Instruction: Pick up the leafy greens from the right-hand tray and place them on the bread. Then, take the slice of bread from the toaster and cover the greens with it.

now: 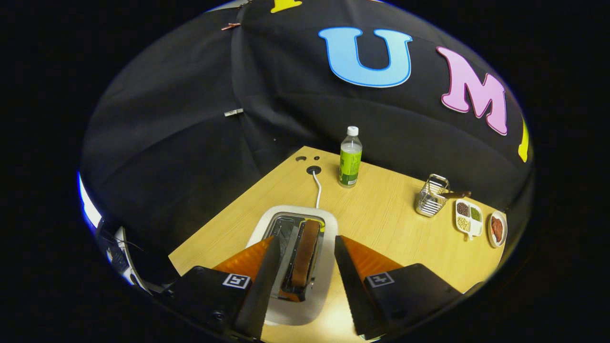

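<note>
The gripper point(302, 267) hangs wide open and empty over the toaster point(324, 286) at lower centre, straddling the bread point(305, 259) in its slot, so the bread-fetching step seemingly calls for lowering and closing.

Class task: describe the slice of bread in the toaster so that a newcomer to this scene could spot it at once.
Find the white toaster on the wooden table, lying between the open gripper fingers. The slice of bread stands on edge in its right-hand slot, brown-crusted; the neighbouring slot is empty.
</note>
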The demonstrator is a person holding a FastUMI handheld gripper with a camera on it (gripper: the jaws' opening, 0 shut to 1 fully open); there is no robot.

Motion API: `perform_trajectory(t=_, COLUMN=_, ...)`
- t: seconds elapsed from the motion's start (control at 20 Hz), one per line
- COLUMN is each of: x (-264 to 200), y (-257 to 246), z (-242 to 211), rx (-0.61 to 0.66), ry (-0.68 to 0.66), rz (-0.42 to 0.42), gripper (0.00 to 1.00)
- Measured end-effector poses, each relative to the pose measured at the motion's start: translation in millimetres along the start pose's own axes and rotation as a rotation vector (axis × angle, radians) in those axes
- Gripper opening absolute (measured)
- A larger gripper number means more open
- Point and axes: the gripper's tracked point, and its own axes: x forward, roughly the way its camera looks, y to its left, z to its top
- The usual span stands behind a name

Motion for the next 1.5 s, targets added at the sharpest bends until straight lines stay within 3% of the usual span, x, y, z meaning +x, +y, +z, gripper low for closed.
perform_trajectory(t=0.05, x=6.9, y=-2.3, z=-1.7, rx=0.006, ry=0.015, rz=-0.016, gripper=0.7)
perform_trajectory(t=0.2, x=15.5, y=-9.4, z=-7.3, rx=0.022, ry=0.039, rz=-0.038, gripper=0.2)
perform_trajectory(t=0.3, x=12.6, y=-5.4, z=-9.2, rx=0.023, ry=0.05, rz=-0.008, gripper=0.15)
perform_trajectory(t=0.75, x=-66.2, y=-19.8, z=41.6, rx=0.129, ry=-0.096, rz=0.026, gripper=0.15)
perform_trajectory(t=0.95, x=-122.7, y=-62.1, z=51.7, rx=0.159, ry=-0.172, rz=-0.013, gripper=0.15)
perform_trajectory(t=1.15, x=-159.3, y=-128.8, z=14.3, rx=0.161, ry=-0.163, rz=-0.126, gripper=0.15)
perform_trajectory(t=1.5, x=-153.3, y=-205.5, z=-106.2, rx=0.294, ry=-0.021, rz=-0.266, gripper=0.15)
